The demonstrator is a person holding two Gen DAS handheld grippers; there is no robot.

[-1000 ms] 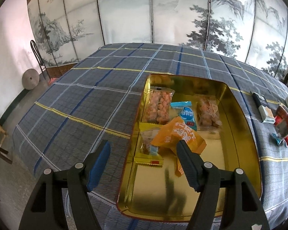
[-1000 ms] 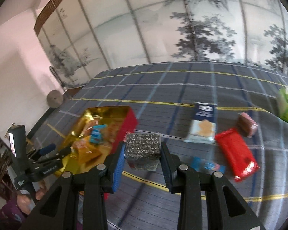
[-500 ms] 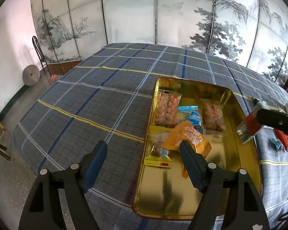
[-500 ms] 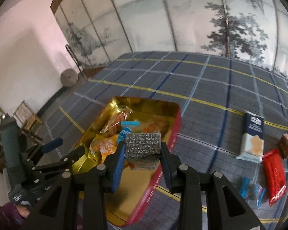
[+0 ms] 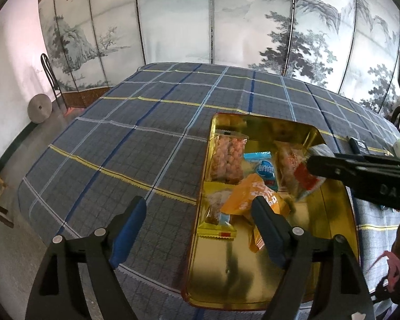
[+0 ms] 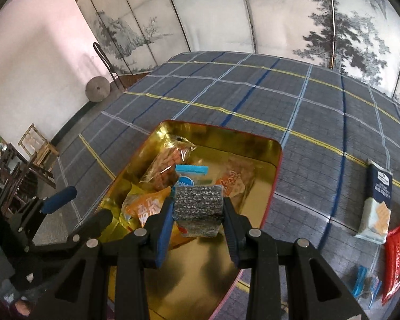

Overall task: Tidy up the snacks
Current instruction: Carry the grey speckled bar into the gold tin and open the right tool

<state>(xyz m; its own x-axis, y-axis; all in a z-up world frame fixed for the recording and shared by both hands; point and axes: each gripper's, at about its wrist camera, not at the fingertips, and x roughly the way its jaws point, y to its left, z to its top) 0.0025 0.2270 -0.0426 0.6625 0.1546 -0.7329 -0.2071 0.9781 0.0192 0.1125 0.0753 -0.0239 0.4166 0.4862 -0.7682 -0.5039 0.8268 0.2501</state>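
The right gripper (image 6: pixel 197 213) clamps a speckled grey snack packet (image 6: pixel 198 204) just above the gold tin (image 6: pixel 276 165), where an orange packet (image 6: pixel 146 206) and other snacks lie. The left gripper (image 5: pixel 197 208) — jaws opening, nothing between them — hovers at the tin's left edge over the plaid tablecloth (image 5: pixel 146 133).

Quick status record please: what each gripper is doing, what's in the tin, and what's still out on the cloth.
right gripper: shut on a speckled grey packet, above the tin
left gripper: jaws opening, nothing between them
tin: gold inside, holds an orange packet, a blue packet and clear-wrapped snacks
on the cloth: cracker pack, red packet, small blue wrappers
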